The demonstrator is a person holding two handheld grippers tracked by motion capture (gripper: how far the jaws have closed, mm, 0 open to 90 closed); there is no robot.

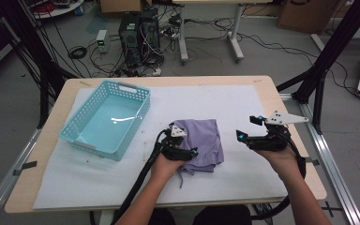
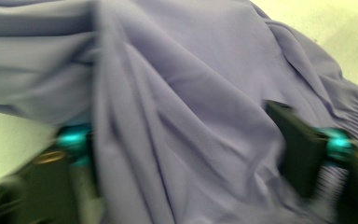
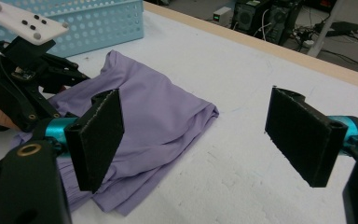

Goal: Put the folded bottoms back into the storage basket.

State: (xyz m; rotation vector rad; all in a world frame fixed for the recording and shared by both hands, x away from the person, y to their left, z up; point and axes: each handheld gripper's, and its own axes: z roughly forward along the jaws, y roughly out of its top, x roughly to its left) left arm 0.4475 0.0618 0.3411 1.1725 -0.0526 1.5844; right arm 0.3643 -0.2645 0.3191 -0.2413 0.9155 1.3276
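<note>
A folded purple cloth point(image 1: 206, 140) lies on the white mat near the middle of the table. My left gripper point(image 1: 182, 141) rests on the cloth's left edge, jaws apart. In the left gripper view the cloth point(image 2: 168, 70) bunches between the two jaws and drapes over the left one; my left gripper point(image 2: 186, 140) is open around that fold. My right gripper point(image 1: 248, 127) hovers open to the right of the cloth, over bare mat. In the right gripper view its jaws point(image 3: 193, 126) stand wide with nothing between them, the cloth point(image 3: 158, 116) beyond, and the left gripper point(image 3: 60, 74) on it.
A light blue perforated basket point(image 1: 122, 89) stands empty at the back left of the mat; its wall point(image 3: 98, 28) appears behind the cloth. The white mat point(image 1: 243, 98) covers most of the wooden table. Computers and cables sit on the floor beyond.
</note>
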